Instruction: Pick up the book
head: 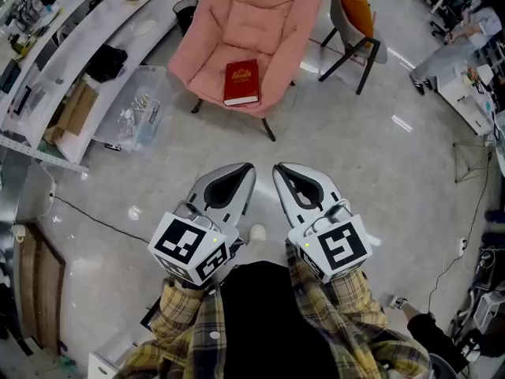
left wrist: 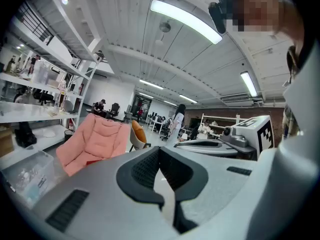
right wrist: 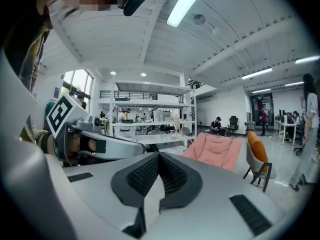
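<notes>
A dark red book [head: 241, 82] lies flat on the seat of a pink padded chair [head: 272, 22] at the top middle of the head view. My left gripper [head: 249, 166] and right gripper [head: 278, 168] are held side by side close to my body, well short of the chair, both shut with nothing between their jaws. In the left gripper view the pink chair [left wrist: 95, 141] shows ahead to the left; the book is hidden there. In the right gripper view the pink chair [right wrist: 216, 150] stands ahead to the right, and the left gripper [right wrist: 156, 147] shows beside mine.
An orange-backed chair [head: 357, 14] stands right of the pink one. White shelving [head: 87, 38] runs along the left, with a clear plastic bin [head: 134, 113] of small parts on the floor. A cable [head: 87, 213] trails over the grey floor. People sit and stand at desks far off.
</notes>
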The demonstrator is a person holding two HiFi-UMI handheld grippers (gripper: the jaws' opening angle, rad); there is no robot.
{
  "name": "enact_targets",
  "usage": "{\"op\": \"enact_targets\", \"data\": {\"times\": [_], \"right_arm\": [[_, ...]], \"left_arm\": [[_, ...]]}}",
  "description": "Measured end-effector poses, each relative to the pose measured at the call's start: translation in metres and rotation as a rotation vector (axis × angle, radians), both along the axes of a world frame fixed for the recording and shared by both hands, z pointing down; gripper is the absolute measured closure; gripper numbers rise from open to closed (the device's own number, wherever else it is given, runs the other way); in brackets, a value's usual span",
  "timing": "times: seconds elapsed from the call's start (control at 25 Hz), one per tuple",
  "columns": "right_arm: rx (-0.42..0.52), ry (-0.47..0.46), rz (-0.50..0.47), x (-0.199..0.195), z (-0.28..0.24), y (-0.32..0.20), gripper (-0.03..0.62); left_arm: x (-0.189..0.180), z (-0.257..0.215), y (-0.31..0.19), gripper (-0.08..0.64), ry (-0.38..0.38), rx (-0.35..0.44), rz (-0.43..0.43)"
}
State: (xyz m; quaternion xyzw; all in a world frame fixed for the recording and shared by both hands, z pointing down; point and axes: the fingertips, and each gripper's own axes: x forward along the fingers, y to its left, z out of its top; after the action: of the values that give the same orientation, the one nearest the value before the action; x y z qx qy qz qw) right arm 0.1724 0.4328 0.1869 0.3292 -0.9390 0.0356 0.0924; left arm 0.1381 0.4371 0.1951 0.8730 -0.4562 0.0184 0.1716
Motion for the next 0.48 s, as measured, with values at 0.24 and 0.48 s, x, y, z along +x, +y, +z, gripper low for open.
{"op": "enact_targets", "data": {"times": [0.24,0.48], "right_arm": [[-0.009,-0.01,-0.004,0.01,0.002,0.006,0.577],[-0.029,-0.007,-0.039,0.003,0.007,0.008,0.577]], "left_arm": [[0.005,0.004,0.009,0.555,-0.006,-0.008,-0.018],[-0.004,0.009,0.011,0.555,-0.002,-0.029,-0.053]]}}
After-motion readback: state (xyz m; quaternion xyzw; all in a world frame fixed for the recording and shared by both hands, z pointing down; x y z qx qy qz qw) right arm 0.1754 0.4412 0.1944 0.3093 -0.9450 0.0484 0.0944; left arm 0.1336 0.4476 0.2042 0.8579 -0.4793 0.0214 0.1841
